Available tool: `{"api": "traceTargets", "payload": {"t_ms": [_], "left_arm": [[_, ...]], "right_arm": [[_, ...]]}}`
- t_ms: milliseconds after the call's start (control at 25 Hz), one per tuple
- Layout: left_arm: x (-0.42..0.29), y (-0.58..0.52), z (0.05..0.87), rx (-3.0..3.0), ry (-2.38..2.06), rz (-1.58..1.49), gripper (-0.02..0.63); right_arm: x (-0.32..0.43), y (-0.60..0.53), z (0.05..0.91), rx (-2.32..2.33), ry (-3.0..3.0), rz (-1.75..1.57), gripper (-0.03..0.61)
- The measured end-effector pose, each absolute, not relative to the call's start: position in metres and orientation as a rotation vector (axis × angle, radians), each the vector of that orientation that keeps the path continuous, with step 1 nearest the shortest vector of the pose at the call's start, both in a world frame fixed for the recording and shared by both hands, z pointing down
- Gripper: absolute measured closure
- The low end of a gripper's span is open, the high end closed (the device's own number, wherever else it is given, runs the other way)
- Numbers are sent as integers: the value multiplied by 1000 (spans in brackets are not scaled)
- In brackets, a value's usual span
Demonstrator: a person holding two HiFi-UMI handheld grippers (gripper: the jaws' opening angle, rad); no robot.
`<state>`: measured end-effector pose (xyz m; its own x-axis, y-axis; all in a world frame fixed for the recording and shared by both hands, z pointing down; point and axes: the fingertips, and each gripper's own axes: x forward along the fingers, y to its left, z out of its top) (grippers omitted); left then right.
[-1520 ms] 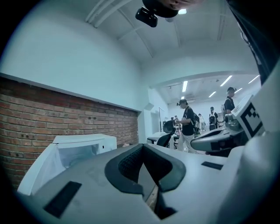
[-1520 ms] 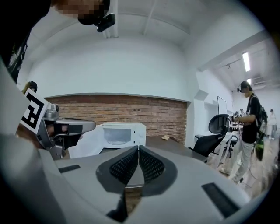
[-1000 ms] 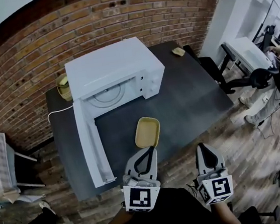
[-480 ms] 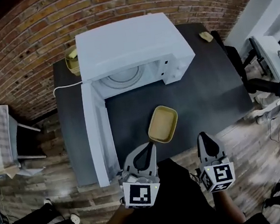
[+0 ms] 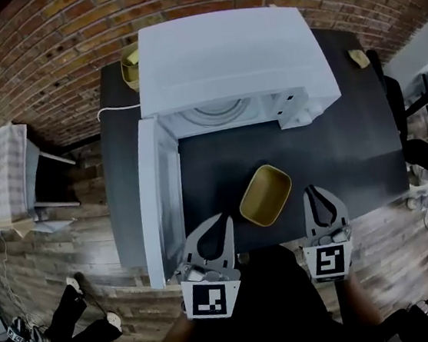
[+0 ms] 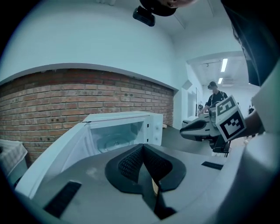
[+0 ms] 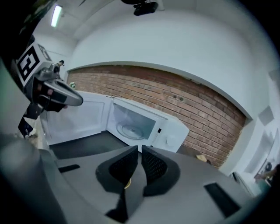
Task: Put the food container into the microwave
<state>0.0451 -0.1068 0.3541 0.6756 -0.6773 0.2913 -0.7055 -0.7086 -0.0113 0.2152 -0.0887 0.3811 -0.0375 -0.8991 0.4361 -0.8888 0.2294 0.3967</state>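
The yellow food container (image 5: 265, 195) lies empty on the dark table (image 5: 343, 150), in front of the white microwave (image 5: 230, 48). Its door (image 5: 159, 196) stands swung wide to the left, and the glass turntable (image 5: 218, 111) shows inside. My left gripper (image 5: 224, 221) is shut and empty at the table's front edge, just left of the container. My right gripper (image 5: 315, 191) is shut and empty just right of it. The left gripper view shows the open microwave (image 6: 127, 131) beyond the closed jaws (image 6: 142, 148). The right gripper view shows the cavity (image 7: 131, 127) ahead of the gripper (image 7: 139, 151).
A yellow object (image 5: 131, 60) sits behind the microwave at the left, with a white cable (image 5: 117, 108) nearby. A small tan item (image 5: 358, 57) lies at the table's far right. A white stand (image 5: 6, 176) is left of the table. A person (image 6: 214, 94) stands in the background.
The head view has swung over the table, so the microwave and container now sit more centred. Both grippers stay shut and now flank the container, which has not moved on the table.
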Motion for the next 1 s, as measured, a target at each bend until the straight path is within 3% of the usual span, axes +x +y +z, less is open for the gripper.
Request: {"api": "traceTargets", "payload": {"t_ms": [320, 440, 1000], "left_arm": [[49, -117, 365, 2690, -1245, 514, 604], [48, -117, 377, 2677, -1266, 607, 604], [58, -120, 416, 2449, -1364, 670, 604]], "right_arm": [[228, -117, 433, 1411, -1943, 181, 504], [226, -131, 457, 1307, -1950, 220, 434], [216, -165, 556, 855, -1883, 217, 431]]}}
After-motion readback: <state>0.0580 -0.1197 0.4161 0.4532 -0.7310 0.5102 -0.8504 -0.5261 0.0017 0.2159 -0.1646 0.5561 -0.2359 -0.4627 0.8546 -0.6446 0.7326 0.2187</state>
